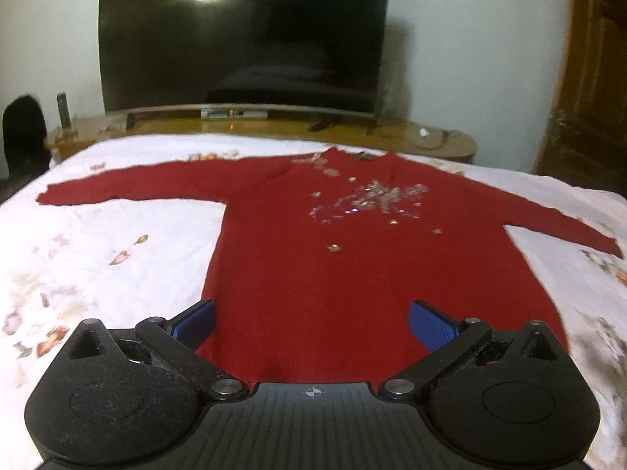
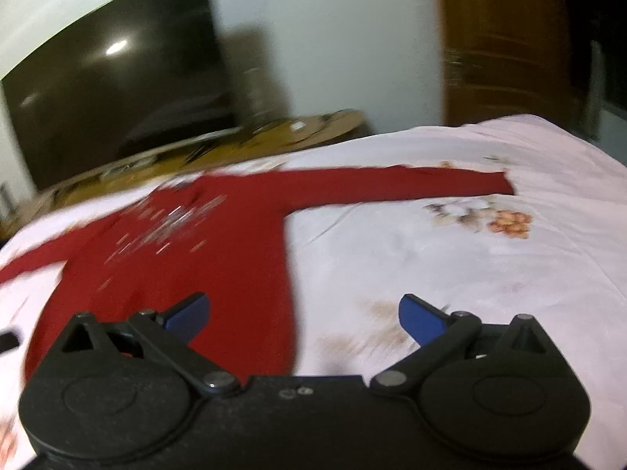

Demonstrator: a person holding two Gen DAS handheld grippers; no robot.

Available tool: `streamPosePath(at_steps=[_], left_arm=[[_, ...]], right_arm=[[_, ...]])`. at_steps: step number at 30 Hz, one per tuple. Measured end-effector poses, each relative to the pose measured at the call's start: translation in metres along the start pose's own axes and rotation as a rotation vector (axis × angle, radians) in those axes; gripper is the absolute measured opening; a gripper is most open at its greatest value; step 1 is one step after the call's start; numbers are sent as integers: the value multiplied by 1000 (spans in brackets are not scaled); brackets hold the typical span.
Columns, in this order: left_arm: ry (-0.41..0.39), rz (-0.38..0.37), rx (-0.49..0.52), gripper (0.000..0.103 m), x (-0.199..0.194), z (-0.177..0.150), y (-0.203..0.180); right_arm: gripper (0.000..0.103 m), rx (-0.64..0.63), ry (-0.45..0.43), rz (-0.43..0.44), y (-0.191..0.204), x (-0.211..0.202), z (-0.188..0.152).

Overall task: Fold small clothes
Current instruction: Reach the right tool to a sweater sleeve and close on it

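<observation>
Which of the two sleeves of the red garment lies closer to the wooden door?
The sleeve stretched toward the wooden door, on the right in both views. The other sleeve points away, toward the dark object at the left.

The room is dim and lit from overhead: a ceiling lamp shows as a white glare spot on the dark television screen [image 1: 243, 39], and the same spot smears into a streak in the right wrist view. The television throws a soft shadow on the wall [image 1: 397, 66] to its right. The left wrist view is fairly sharp at centre, softening toward the edges, where the fisheye bends the wooden door [image 1: 588, 78] and the bedsheet [image 1: 117, 235]. The right wrist view is heavily motion-blurred; the sequins on the red sweater [image 2: 219, 243] stretch into slanted streaks. Both pictures look grainy.
</observation>
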State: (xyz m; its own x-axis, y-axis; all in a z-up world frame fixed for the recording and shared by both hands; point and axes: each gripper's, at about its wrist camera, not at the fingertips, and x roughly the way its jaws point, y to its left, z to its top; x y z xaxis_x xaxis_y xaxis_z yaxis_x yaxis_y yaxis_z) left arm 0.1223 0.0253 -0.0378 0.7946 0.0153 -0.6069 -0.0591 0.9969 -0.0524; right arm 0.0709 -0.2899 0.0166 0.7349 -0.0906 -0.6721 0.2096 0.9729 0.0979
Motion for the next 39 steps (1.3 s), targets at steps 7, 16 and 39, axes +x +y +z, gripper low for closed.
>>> streamPosePath(at_steps=[7,16,39], left_arm=[[-45,33,78,103,73,22,-13],[9,98,57,103,152,37,4],[60,124,-25,103,178,59,73]], right_arm=[[69,191,-76,-130,-75,81,44],[51,487,-49,-155,-185,205,79],[7,485,-66,-241,-200,251,118]])
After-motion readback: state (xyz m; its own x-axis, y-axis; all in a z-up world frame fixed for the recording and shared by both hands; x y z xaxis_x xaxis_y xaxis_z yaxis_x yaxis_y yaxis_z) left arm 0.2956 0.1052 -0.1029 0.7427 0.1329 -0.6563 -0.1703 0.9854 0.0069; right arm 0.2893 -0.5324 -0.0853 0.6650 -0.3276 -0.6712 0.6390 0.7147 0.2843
